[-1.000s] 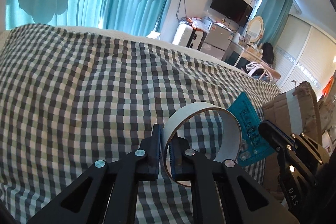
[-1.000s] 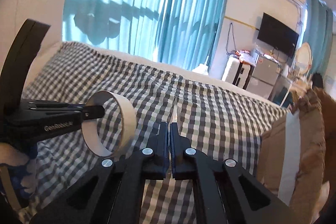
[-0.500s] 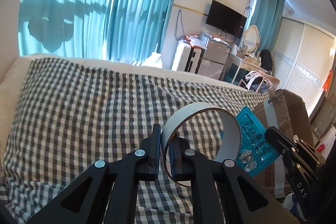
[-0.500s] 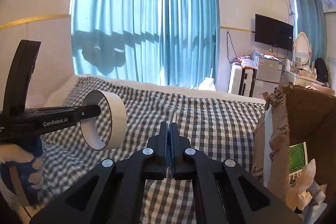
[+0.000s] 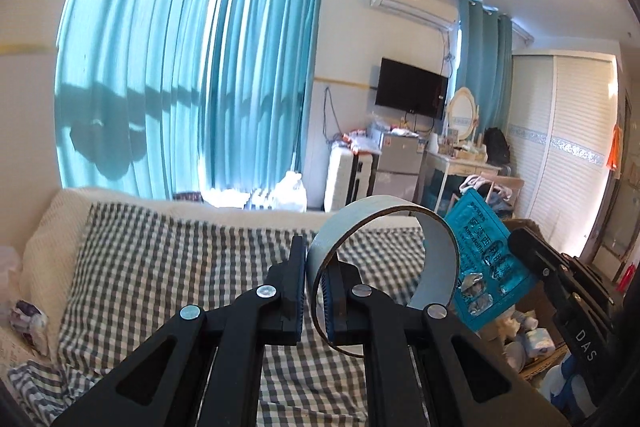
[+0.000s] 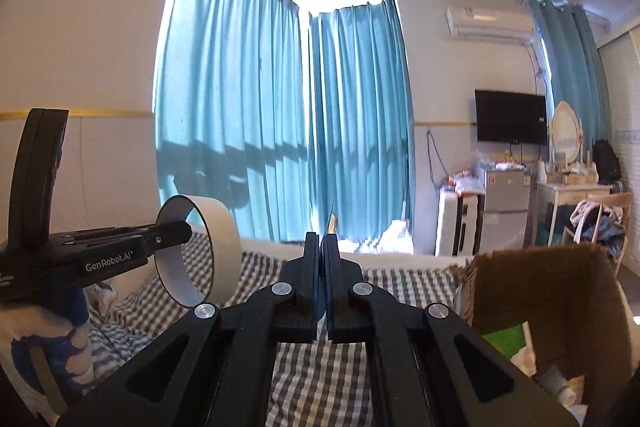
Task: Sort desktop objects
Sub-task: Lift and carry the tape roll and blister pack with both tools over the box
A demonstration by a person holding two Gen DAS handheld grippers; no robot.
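Left gripper (image 5: 316, 287) pinches tape ring (image 5: 384, 267) wall; blister pack (image 5: 486, 267) beside.

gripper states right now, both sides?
Left gripper: shut on the tape ring, pinching its wall.
Right gripper: shut on the teal blister pack, seen edge-on in its own view.

The left gripper (image 5: 316, 291) is pinched on the wall of the tape ring (image 5: 384, 267), held up in the air. The right gripper (image 6: 322, 287) is squeezed tight on the blue pill pack (image 5: 484, 267), just right of the tape ring.
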